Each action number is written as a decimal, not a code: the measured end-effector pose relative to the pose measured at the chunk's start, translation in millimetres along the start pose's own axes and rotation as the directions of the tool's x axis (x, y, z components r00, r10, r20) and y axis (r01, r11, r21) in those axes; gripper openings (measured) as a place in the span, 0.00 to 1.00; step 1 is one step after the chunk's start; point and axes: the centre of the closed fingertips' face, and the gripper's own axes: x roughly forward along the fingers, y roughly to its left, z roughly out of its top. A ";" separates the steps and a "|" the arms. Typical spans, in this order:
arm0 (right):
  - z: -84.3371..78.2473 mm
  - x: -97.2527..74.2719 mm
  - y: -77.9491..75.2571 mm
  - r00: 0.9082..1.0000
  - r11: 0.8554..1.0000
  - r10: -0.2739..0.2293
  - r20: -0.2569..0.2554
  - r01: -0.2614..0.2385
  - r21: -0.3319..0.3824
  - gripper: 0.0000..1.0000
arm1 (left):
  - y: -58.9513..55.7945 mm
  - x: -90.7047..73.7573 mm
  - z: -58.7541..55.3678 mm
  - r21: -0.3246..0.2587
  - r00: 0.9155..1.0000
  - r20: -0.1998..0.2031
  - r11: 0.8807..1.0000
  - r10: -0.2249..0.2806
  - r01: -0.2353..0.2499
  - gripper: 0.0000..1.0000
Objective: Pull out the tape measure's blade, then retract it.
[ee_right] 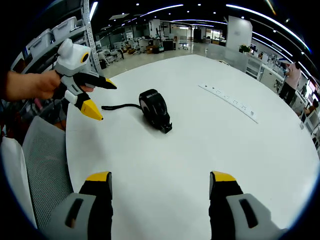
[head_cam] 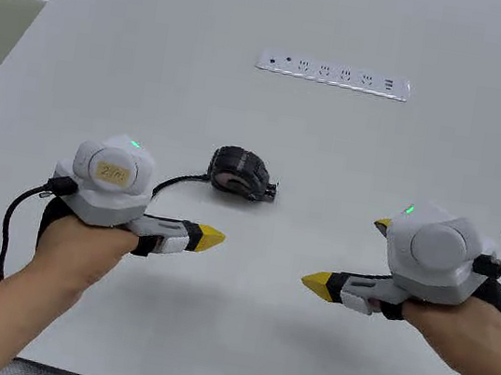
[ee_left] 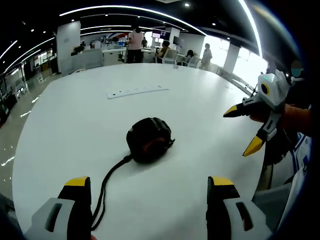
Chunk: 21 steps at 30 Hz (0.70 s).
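A black tape measure lies on the white table between my two grippers, its blade drawn in and its black wrist strap trailing to the left. In the left gripper view the tape measure sits just ahead of my left gripper, whose yellow-tipped jaws stand wide apart with nothing between them. My right gripper is also open and holds nothing, with the tape measure farther ahead of it. In the head view the right gripper hovers to the right of the tape, well apart from it.
A white power strip lies farther back on the table. The table's near edge runs along the bottom left of the head view. A grey mesh chair stands at the table's side. People stand far off in the hall.
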 end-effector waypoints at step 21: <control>7.2 19.8 -7.8 0.999 0.995 0.036 -0.023 -0.038 -0.092 0.79 | 6.6 16.8 11.3 0.103 0.999 -0.026 0.994 -0.035 0.038 0.91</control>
